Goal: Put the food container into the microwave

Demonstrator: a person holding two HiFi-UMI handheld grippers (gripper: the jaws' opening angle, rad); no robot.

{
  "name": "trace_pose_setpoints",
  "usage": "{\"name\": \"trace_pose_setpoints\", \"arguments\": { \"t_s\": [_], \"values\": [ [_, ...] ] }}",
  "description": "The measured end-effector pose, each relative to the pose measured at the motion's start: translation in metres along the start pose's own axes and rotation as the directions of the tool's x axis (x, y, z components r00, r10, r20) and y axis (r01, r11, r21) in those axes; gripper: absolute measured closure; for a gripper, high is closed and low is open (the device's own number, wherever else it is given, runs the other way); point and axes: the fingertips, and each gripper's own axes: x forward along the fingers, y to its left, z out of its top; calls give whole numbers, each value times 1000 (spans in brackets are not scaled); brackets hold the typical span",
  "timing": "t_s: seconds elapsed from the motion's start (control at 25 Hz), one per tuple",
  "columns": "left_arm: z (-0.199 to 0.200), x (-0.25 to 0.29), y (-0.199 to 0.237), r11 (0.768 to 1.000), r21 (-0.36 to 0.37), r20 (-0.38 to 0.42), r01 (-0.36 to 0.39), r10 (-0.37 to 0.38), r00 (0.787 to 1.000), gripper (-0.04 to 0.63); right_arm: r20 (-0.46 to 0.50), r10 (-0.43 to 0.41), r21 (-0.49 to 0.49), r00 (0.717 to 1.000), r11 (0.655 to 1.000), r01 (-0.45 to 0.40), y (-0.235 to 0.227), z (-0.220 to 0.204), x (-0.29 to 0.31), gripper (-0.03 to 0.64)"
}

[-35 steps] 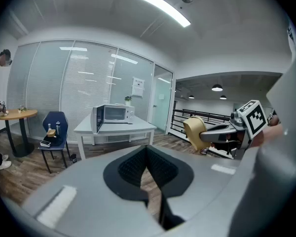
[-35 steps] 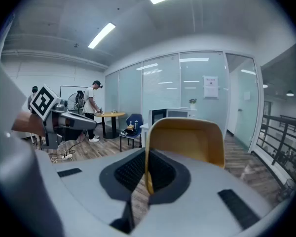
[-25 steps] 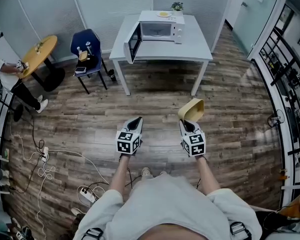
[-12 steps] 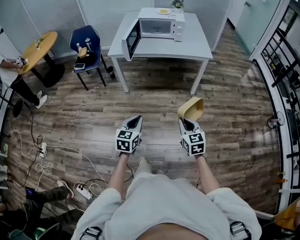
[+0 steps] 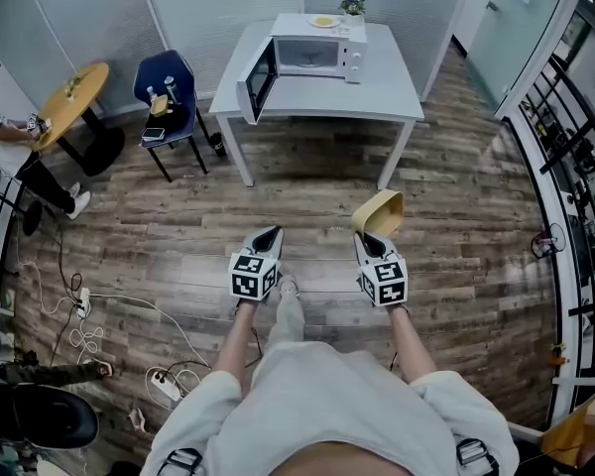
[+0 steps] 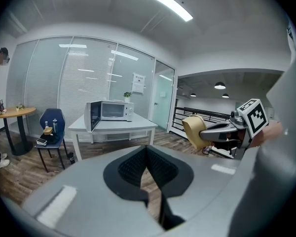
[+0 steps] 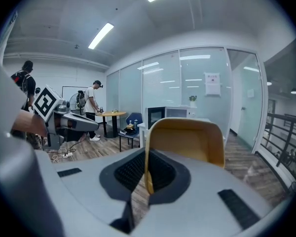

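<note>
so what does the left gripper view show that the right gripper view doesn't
Only the left gripper view: the left gripper head-on, shut on nothing, and the right gripper side-on with its marker cube. Only the right gripper view: the tan plastic food container with its rim pinched between the right jaws, the left gripper side-on, and a person with a backpack. Both: that container, the white microwave with its door open on the white table, and the blue chair.
</note>
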Motion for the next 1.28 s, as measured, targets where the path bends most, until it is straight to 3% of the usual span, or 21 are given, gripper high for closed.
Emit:
{"name": "trace_pose_setpoints", "arguments": {
  "t_s": [1.28],
  "values": [
    [90, 206, 153, 991, -6, -17, 131, -131, 991, 584, -54, -92, 14, 994, 996, 92, -93, 75, 218, 595]
  ]
}}
